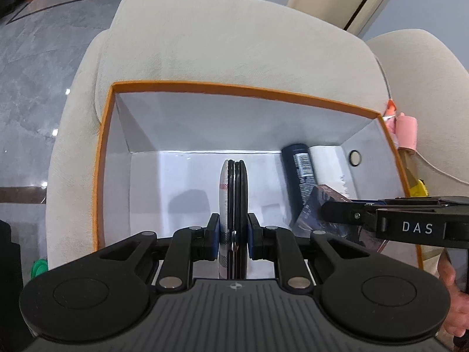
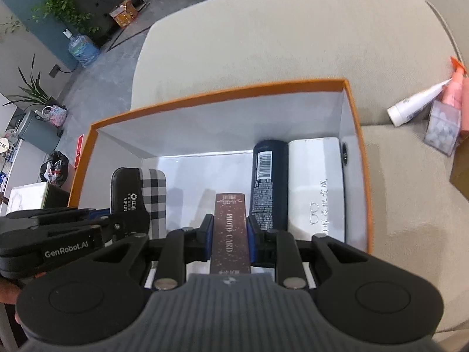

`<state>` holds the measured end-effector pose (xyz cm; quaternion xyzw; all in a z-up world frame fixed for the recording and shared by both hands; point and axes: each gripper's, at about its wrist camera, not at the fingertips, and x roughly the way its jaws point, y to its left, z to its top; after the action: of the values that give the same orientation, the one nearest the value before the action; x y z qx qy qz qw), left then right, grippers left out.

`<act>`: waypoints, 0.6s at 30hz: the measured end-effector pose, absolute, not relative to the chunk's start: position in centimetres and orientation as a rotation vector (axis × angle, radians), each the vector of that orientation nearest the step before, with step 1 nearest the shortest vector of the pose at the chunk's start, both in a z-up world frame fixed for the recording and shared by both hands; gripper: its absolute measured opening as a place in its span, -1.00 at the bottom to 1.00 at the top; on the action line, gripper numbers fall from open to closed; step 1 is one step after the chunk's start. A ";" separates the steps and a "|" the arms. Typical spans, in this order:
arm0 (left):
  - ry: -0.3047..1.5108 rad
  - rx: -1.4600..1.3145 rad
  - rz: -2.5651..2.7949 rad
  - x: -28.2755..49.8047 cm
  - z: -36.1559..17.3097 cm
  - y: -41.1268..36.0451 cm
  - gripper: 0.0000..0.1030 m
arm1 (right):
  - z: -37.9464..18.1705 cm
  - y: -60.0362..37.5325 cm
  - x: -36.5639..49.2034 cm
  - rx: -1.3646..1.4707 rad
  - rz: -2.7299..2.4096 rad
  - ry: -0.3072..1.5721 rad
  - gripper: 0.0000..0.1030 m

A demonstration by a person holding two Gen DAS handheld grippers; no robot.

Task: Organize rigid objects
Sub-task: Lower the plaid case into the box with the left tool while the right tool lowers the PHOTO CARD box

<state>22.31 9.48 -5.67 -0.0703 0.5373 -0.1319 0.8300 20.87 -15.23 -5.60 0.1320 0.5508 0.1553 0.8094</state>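
Gripping one item apiece, two handheld grippers are hanging over an orange-rimmed box (image 2: pixel 356 135) that is sitting on a beige sofa (image 2: pixel 263 35). Nearest the lens, the left gripper (image 1: pixel 233 236) is pinching a flat black-and-plaid zip case (image 1: pixel 233 205) edge-on, its blue pads (image 1: pixel 213 234) pressing both faces, while the right gripper (image 2: pixel 229 236) is clamping a slim brown carton marked "PHOTO CARD" (image 2: pixel 231 228) lengthwise between its jaws. Both loads are pointing down into the box's open middle.

Farther in, a dark blue can (image 2: pixel 268 182) and a white oblong box (image 2: pixel 318 187) are lying side by side against the right-hand wall, leaving bare white floor to their left. Beyond the box, on the sofa seat, a white tube (image 2: pixel 416 107), a clear case of white balls (image 2: pixel 442 127) and pink packaging (image 2: pixel 454 94) are waiting, seemingly still to be packed.

Trouble looks likeliest in the crowded drop zone: the two grippers are working close together, and a careless descent could knock them into one another or jolt the carton against the can. The case, held only by its lower part, could also tip over on release and sprawl across space needed for the remaining items.
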 end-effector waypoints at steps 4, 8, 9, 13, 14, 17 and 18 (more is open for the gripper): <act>1.145 -0.140 -0.272 22.7 -6.3 9.8 -0.62 | -6.3 -14.3 21.9 0.353 0.357 1.192 -0.58; 1.146 -0.155 -0.265 23.1 -6.5 10.4 -0.62 | -7.0 -13.7 23.5 0.413 0.304 1.164 -0.58; 1.148 -0.160 -0.263 23.3 -6.6 10.4 -0.62 | -7.2 -13.6 23.9 0.427 0.284 1.153 -0.58; 1.160 -0.179 -0.265 23.8 -7.1 10.2 -0.62 | -8.0 -13.0 25.0 0.446 0.242 1.148 -0.58; 1.163 -0.183 -0.268 23.9 -7.2 10.1 -0.62 | -8.3 -12.8 25.0 0.430 0.239 1.165 -0.58; 1.172 -0.188 -0.273 24.2 -7.6 9.9 -0.62 | -9.4 -12.6 24.7 0.430 0.250 1.224 -0.58; 1.176 -0.188 -0.273 24.3 -7.7 9.8 -0.62 | -9.6 -12.7 24.7 0.437 0.255 1.243 -0.57</act>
<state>24.28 9.80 -7.67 -0.0884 0.5521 -0.1282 0.8191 24.66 -12.69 -9.56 0.2024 0.5761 0.1180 0.7831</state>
